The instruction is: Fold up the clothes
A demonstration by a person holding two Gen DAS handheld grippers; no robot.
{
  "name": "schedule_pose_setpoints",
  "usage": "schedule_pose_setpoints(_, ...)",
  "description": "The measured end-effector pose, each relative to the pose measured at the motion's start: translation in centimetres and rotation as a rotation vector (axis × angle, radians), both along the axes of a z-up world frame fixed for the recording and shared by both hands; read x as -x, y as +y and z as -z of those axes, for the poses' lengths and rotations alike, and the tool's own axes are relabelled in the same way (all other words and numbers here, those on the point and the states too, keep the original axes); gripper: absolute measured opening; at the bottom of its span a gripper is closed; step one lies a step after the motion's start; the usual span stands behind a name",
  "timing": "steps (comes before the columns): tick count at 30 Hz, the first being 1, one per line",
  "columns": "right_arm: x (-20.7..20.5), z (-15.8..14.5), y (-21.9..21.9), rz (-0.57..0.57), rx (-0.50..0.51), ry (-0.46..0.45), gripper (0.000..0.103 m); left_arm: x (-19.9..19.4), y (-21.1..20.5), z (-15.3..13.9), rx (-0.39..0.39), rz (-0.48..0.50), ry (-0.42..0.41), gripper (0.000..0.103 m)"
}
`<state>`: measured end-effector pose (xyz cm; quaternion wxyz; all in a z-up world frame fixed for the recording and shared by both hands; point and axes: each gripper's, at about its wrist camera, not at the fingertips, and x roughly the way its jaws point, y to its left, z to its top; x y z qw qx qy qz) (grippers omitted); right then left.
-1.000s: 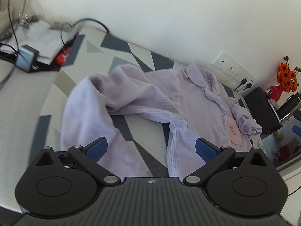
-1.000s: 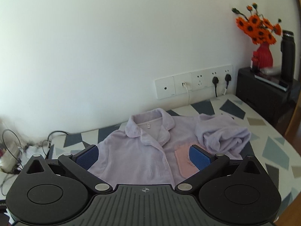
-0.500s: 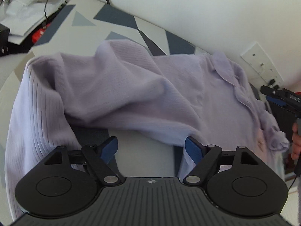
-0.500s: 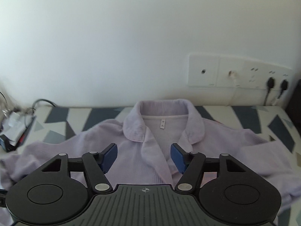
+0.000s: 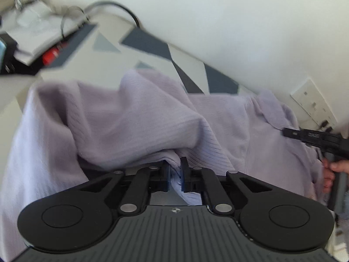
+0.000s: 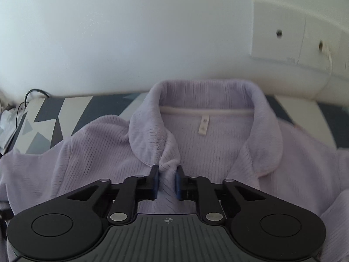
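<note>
A lilac ribbed pyjama top (image 5: 135,120) lies rumpled on a table with a grey and white triangle pattern (image 5: 152,43). My left gripper (image 5: 175,174) is shut on a fold along the near edge of the top, with cloth bunched between its blue pads. In the right wrist view the same top (image 6: 207,152) shows its collar (image 6: 148,131) and a white neck label (image 6: 203,126). My right gripper (image 6: 166,174) sits just below the left collar point. Its jaws are closing, and its pads pinch a ridge of the front edge. A person's hand (image 5: 333,170) holds that gripper.
A white wall runs close behind the table, with a row of wall sockets (image 6: 281,35) on it. Papers and cables (image 5: 32,28) and a red object (image 5: 51,55) sit at the table's far left end.
Both grippers have come down onto the top and gone from wide open to closed on its fabric. The right one moved in close to the collar.
</note>
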<state>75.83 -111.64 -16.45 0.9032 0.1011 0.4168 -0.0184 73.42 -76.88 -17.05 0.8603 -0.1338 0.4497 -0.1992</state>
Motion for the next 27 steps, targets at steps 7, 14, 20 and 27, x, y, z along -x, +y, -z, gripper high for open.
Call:
schedule_pose_setpoints(7, -1.0, 0.9, -0.9, 0.062, 0.104, -0.017, 0.009, -2.3, -2.1, 0.5, -0.108, 0.032, -0.057, 0.008)
schedule_pose_setpoints(14, -1.0, 2.5, -0.2, 0.082, 0.169, -0.036, 0.011, -3.1, -3.3, 0.7, -0.155, 0.093, -0.070, 0.018)
schedule_pose_setpoints(20, -0.2, 0.6, 0.4, 0.081, 0.250, -0.056, 0.062, -2.9, -2.9, -1.1, -0.164, 0.174, 0.017, 0.069)
schedule_pose_setpoints(27, 6.4, -7.3, 0.6, 0.128, 0.245, -0.177, 0.070, 2.0, 0.6, -4.6, -0.163, 0.263, -0.047, 0.080)
